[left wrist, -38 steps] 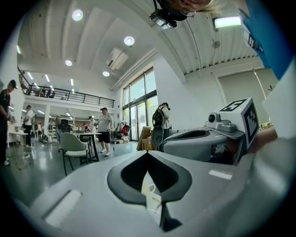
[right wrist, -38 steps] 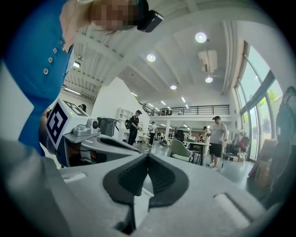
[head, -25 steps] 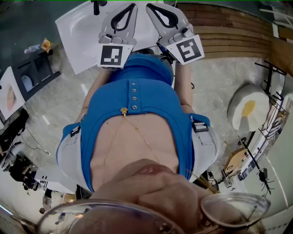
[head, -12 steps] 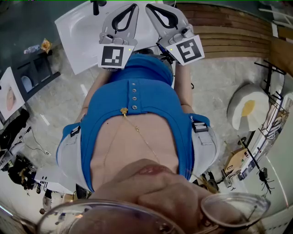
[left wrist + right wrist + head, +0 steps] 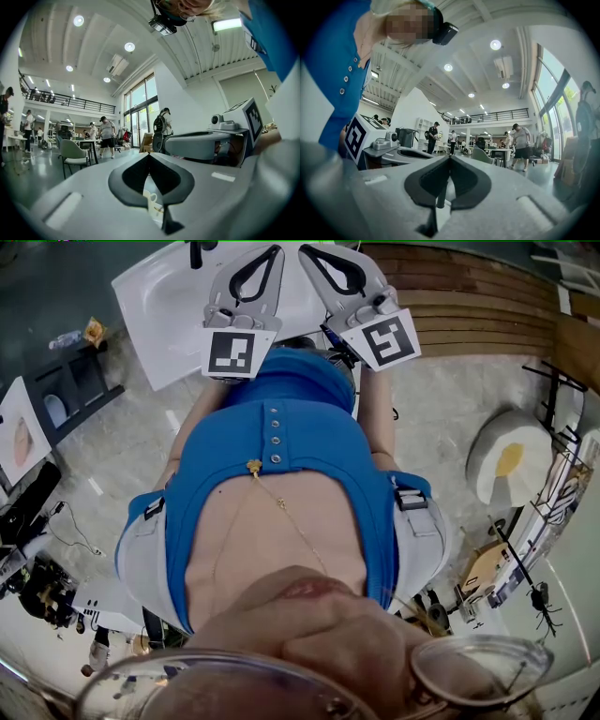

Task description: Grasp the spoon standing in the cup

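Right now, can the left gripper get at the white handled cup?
Probably not yet: the left gripper has its jaws shut, tips touching, with the white handled cup showing beyond them, untouched. Nothing seems to block the way; the jaws would need to open.

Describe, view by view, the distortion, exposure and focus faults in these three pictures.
Head view: strong fisheye bend curves the wooden slats; the glasses at the bottom edge are blurred. Left gripper view: black round vignette, a ceiling lamp blown out white, the left hand-held gripper soft because so close. Right gripper view: same vignette, window overexposed, right hand-held gripper equally soft.
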### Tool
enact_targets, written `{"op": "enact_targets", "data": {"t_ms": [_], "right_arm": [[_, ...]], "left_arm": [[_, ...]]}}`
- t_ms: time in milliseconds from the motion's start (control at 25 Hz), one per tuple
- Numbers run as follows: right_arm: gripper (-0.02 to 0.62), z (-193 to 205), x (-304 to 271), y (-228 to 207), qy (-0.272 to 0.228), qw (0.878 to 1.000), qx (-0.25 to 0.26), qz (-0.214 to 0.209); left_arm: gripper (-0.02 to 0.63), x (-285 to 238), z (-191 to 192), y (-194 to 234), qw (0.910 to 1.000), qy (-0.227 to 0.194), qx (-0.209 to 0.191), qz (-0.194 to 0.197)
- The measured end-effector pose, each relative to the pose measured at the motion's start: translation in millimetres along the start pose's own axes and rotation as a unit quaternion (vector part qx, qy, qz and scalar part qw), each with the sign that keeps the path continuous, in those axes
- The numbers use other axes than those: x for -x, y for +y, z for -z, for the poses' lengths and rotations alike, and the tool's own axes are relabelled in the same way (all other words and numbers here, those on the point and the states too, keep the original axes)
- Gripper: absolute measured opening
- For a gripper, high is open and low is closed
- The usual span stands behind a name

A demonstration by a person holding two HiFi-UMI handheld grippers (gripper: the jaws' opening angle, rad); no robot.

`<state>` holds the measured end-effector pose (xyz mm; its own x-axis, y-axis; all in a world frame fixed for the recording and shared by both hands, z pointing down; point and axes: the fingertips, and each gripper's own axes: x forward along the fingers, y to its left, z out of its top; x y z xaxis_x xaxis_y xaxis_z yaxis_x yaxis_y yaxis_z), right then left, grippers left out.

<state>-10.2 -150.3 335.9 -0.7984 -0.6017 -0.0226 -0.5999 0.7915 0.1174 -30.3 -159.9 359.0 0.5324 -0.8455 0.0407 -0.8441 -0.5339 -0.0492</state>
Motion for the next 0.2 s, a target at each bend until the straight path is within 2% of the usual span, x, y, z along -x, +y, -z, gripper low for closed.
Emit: {"op": "enact_targets", "data": {"t_ms": [200], "right_arm": [[0.003,-0.8,2.8,-1.8,-0.001,1.000,-0.003,0.000]], "left_arm": [[-0.011,-1.0,-0.4,-3.4,1.0000,0.000,-0.001,0.003]]}}
